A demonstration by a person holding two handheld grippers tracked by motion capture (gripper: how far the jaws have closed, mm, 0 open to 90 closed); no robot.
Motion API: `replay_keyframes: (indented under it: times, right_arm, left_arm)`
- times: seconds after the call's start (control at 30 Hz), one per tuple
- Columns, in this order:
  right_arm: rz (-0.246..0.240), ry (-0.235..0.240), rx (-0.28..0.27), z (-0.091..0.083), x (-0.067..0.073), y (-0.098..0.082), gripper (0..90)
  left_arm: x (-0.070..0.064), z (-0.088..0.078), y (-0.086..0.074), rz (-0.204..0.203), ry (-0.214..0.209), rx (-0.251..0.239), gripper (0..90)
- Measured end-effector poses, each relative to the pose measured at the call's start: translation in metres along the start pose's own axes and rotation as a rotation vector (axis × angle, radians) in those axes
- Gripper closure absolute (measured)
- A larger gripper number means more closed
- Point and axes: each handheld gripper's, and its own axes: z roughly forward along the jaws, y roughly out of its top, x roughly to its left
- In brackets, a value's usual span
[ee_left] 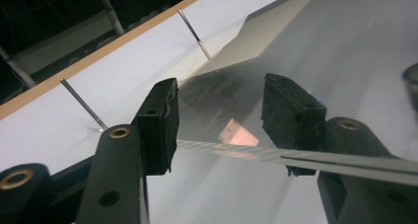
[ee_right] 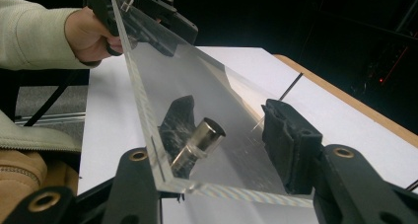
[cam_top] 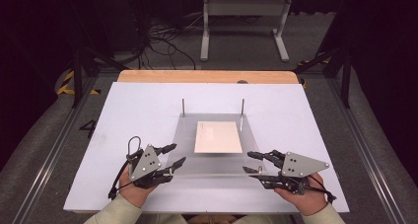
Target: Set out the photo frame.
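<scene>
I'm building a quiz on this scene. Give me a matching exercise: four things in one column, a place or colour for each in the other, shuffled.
Things:
1. clear acrylic plate
2. cream card
3. two thin metal pins
4. wooden strip

Descriptions:
A. upright at the plate's far corners
B. along the table's far edge
C. between both grippers' jaws at its near corners
D. pale rectangle at the plate's middle

Pairs: 1-C, 2-D, 3-A, 4-B

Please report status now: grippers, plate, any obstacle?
Left gripper and right gripper open, jaws astride clear plate's near corners. Two metal pins stand at its far edge.
</scene>
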Motion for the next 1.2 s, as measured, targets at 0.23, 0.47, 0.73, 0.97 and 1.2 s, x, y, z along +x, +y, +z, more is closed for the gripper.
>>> replay_keyframes:
  times: [0.23, 0.47, 0.73, 0.97, 1.2]
  right_arm:
    - [0.031, 0.015, 0.007, -0.008, 0.003, 0.01, 54.2]
    - [0.067, 0.041, 0.007, -0.017, 0.007, 0.019, 54.4]
    - [0.092, 0.071, 0.01, -0.028, 0.014, 0.033, 56.0]
    - [0.108, 0.097, 0.014, -0.038, 0.018, 0.043, 57.1]
    - [0.086, 0.085, -0.001, -0.038, 0.016, 0.048, 59.2]
  left_arm:
    - [-0.003, -0.008, 0.007, -0.009, -0.048, -0.009, 50.9]
    - [-0.005, -0.02, 0.016, -0.002, -0.107, -0.011, 53.0]
    - [-0.009, -0.033, 0.024, 0.002, -0.163, -0.022, 56.5]
    - [-0.014, -0.041, 0.032, 0.029, -0.195, -0.024, 60.4]
    - [-0.009, -0.042, 0.036, 0.031, -0.194, -0.045, 59.9]
